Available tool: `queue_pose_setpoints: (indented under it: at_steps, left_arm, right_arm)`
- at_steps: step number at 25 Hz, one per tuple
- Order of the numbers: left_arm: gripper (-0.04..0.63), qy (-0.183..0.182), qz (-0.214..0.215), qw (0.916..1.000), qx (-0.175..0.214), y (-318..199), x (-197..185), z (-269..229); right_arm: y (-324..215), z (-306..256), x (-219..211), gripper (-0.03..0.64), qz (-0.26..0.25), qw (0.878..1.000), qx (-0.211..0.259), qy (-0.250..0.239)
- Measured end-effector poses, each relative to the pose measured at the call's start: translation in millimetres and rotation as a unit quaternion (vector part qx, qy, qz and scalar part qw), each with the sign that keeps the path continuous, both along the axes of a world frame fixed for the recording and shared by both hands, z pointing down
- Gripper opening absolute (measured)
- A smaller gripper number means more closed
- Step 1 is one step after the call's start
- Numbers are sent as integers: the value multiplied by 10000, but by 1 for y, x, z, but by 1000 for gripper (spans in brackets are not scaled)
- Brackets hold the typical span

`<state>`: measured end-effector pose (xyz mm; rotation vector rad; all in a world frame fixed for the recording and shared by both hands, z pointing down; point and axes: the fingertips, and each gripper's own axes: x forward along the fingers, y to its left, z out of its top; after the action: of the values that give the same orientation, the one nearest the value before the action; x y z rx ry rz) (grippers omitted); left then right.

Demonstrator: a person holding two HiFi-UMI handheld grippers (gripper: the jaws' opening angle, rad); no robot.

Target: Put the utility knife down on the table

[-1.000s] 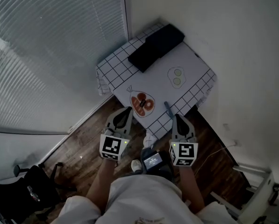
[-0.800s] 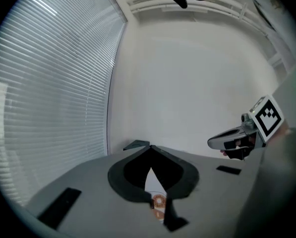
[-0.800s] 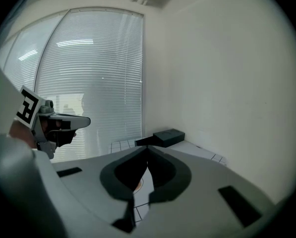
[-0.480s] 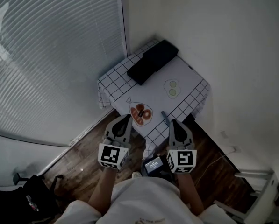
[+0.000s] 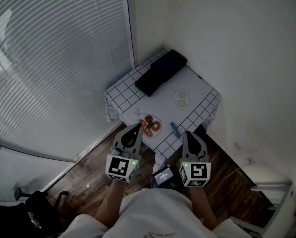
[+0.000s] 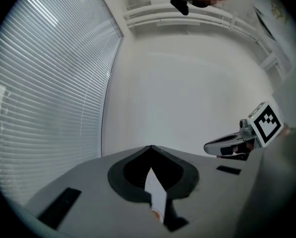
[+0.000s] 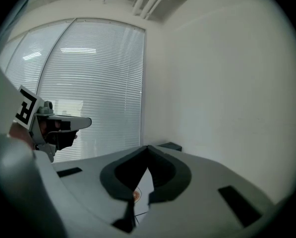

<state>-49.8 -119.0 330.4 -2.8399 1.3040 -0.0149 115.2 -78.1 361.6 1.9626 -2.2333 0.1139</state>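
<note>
The utility knife (image 5: 174, 129), a small grey bar, lies on the checked tablecloth (image 5: 123, 88) near the table's front edge. Neither gripper touches it. In the head view my left gripper (image 5: 137, 128) is shut and empty, held above the floor just short of the table's near corner. My right gripper (image 5: 188, 133) is also shut and empty, a little to the right of the knife and nearer to me. In the left gripper view the jaws (image 6: 150, 148) meet at the tip, with the right gripper (image 6: 209, 146) off to the side. The right gripper view shows the jaws (image 7: 148, 147) closed.
A long black case (image 5: 160, 72) lies at the back of the table. On the white mat are two green rounds (image 5: 180, 98) and an orange-filled pouch (image 5: 148, 125). Window blinds (image 5: 53, 58) stand left, a white wall right, wooden floor (image 5: 88, 175) below.
Both grippers have risen and drawn back from the table, which now looks smaller and farther. The knife stays on the cloth where it lay.
</note>
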Motion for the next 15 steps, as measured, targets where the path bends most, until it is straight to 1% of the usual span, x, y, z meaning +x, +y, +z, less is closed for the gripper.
queue_pose_setpoints:
  at_steps: [5, 7, 15]
  left_arm:
    - [8, 80, 0, 10000, -52, 0, 1, -5]
    - [8, 77, -11, 10000, -4, -1, 0, -6]
    - [8, 25, -21, 10000, -16, -1, -1, -2]
  right_arm:
    - [3, -1, -1, 8, -14, 10000, -5, 4]
    - [3, -1, -2, 8, -22, 10000, 6, -6]
    - [1, 2, -3, 8, -50, 10000, -30, 23]
